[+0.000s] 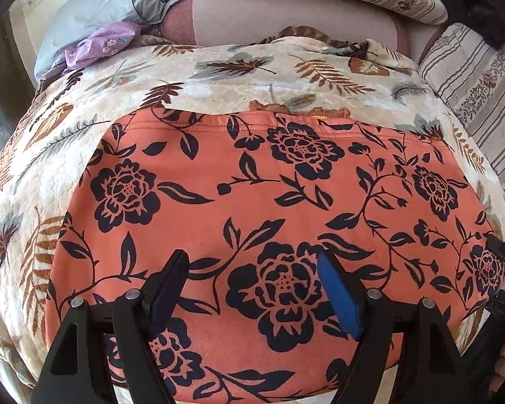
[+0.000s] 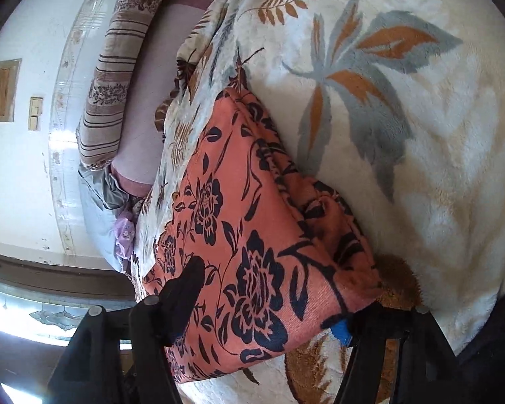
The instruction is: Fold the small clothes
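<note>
Left tool (image 1: 252, 289) apart over orange floral garment (image 1: 252, 202); right tool (image 2: 269, 303) straddles its edge, seemingly unclamped.

Orange garment (image 1: 252, 195), navy flowers; cream blanket (image 1: 219, 80), brown-grey leaves.

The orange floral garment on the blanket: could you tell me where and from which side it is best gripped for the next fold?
Probably at a corner of the orange floral garment, coming in low from its near edge. It lies flat on the leaf-print blanket, so only edges and corners offer a layer for the fingers to slide under; the far hem looks harder to reach.
</note>
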Available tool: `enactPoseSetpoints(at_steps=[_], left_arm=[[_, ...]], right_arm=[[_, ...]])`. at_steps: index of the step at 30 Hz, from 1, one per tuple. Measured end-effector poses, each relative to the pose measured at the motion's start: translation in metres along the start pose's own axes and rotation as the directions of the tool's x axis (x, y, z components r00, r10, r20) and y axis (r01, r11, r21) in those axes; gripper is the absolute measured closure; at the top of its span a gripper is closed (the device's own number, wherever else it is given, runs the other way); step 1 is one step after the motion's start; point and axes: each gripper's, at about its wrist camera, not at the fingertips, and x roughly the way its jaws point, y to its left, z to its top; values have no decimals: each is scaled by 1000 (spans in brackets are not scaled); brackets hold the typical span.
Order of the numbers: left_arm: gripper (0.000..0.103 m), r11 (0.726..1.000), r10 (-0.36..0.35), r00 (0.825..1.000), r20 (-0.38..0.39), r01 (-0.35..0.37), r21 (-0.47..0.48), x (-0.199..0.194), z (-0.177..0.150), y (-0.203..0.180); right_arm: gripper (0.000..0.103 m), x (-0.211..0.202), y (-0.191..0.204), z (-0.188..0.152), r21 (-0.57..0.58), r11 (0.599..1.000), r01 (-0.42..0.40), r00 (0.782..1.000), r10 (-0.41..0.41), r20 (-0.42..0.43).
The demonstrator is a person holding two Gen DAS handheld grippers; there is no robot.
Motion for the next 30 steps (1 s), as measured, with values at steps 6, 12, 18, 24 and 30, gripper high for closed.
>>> enactPoseSetpoints(at_steps=[6,12,18,24,30], left_arm=[[19,994,58,998,-12,-57,94,17,-9,-14],[19,998,0,1000,32,-2,66,0,4,-20],[16,995,12,1000,13,-13,95,21,-9,-32],[15,995,7,1000,8,-8,104,21,-8,-31],[10,994,3,1000,23,-5,105,24,-8,-29]], right_arm=[[91,-9,1,-9,-88,987,138,990,-140,-21],[37,-50,-5,-3,-172,971,168,984,-176,-31],[27,-46,29,73,-274,960,62,997,-72,-25],[27,57,61,150,-371,924,88,979,-150,-140],[93,94,61,158,-399,895,200,952,-274,-138]])
